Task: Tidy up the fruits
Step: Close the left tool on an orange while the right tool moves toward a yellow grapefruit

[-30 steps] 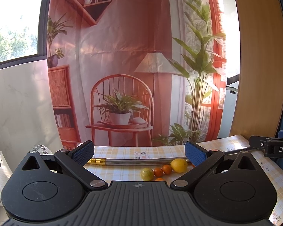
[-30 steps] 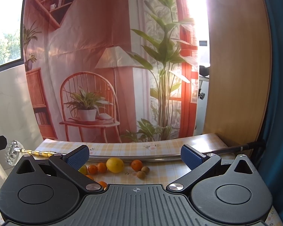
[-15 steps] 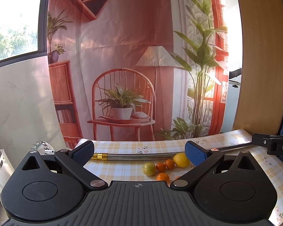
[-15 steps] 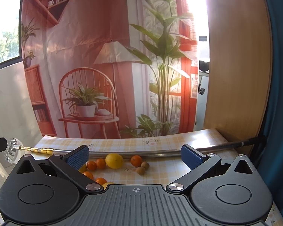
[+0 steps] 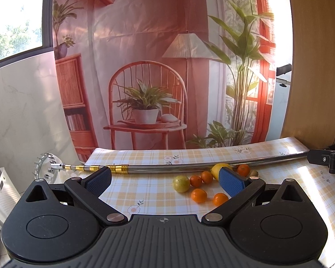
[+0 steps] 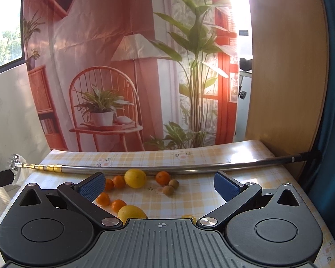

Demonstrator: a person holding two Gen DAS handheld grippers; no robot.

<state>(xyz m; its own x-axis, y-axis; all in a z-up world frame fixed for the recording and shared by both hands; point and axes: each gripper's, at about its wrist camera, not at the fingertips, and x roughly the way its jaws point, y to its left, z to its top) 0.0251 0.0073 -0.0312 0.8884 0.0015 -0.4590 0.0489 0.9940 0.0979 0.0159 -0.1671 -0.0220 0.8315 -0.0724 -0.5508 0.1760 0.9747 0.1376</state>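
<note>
Loose fruit lies on a yellow checked tablecloth (image 5: 149, 192). In the left wrist view I see a green-yellow lime (image 5: 181, 183), several small oranges (image 5: 198, 195) and a lemon (image 5: 216, 170) partly behind my right fingertip. My left gripper (image 5: 165, 179) is open and empty, held short of the fruit. In the right wrist view a lemon (image 6: 135, 178), an orange (image 6: 163, 177), two brown kiwis (image 6: 168, 189) and more oranges (image 6: 102, 198) lie ahead; a second lemon (image 6: 131, 214) is close under my right gripper (image 6: 159, 184), which is open and empty.
A long metal telescopic pole (image 5: 189, 167) with a gold section lies across the table behind the fruit (image 6: 189, 167). A printed backdrop (image 5: 145, 67) hangs at the table's far edge. A wooden panel (image 6: 285, 78) stands at the right. A white perforated bin (image 5: 2, 196) sits left.
Both cameras have tilted down and moved closer to the table, so more fruit shows in each view. Both grippers stay open. The fruit has not moved.
</note>
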